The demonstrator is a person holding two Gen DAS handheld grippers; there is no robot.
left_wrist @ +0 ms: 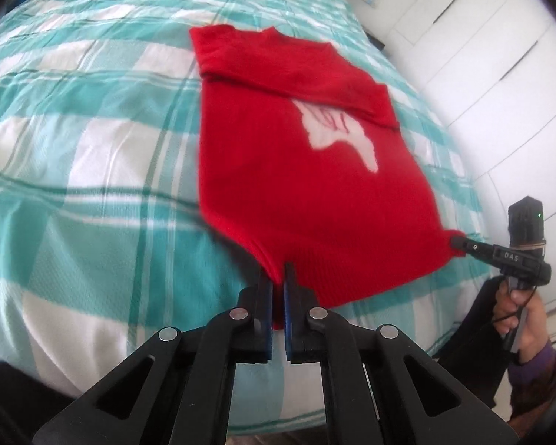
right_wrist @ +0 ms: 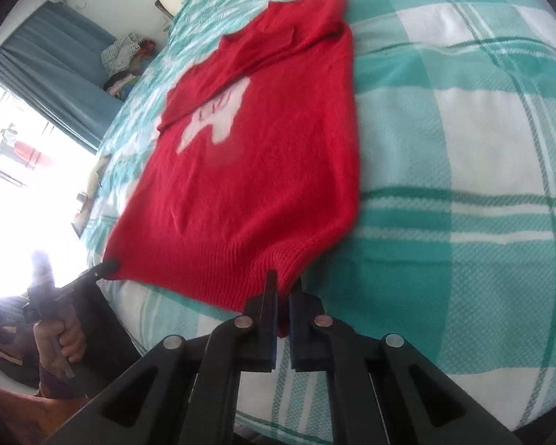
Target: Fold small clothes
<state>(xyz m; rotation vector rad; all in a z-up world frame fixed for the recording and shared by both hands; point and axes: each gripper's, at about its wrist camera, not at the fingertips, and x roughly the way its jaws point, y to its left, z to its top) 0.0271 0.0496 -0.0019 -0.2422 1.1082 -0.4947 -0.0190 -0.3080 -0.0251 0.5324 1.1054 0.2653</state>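
Observation:
A small red knitted sweater [left_wrist: 296, 170] with a white motif lies front up on the bed, its sleeves folded across the chest. It also shows in the right wrist view [right_wrist: 248, 170]. My left gripper [left_wrist: 277, 278] is shut on the hem's left corner. My right gripper [right_wrist: 283, 289] is shut on the hem's right corner. The right gripper also shows in the left wrist view [left_wrist: 459, 243], and the left gripper in the right wrist view [right_wrist: 109, 265]. The hem is stretched between them, a little off the cover.
The bed cover [left_wrist: 92, 148] is teal and white plaid. White wardrobe doors [left_wrist: 500, 55] stand to the right of the bed. A blue curtain [right_wrist: 55, 59], a bright window and a pile of clothes [right_wrist: 126, 59] are at the bed's left side.

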